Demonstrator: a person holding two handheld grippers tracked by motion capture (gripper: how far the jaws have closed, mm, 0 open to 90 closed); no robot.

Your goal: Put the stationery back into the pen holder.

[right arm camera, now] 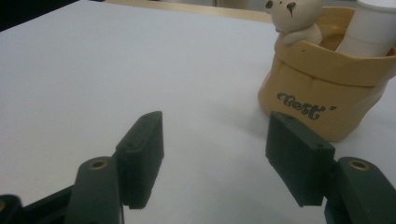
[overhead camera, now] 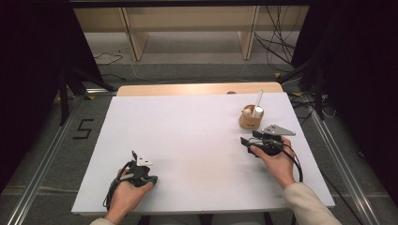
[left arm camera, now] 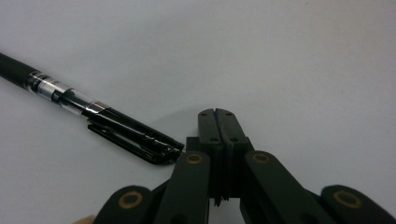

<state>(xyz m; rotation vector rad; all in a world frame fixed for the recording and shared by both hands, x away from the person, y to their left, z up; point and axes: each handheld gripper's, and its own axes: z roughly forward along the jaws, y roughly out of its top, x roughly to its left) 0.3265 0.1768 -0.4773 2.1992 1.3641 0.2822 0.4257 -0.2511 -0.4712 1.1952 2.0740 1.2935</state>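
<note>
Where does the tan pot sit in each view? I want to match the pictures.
High view: the pot stands on the far right part of the tabletop.
Right gripper view: the pot is at the upper right, with a bear on its rim and a white tube inside.
Left gripper view: this camera faces a black pen lying on the tabletop.
Shared landmark: the white tabletop.

Left gripper [left arm camera: 218, 122] closed and empty; right gripper [right arm camera: 215, 154] stands open.
</note>
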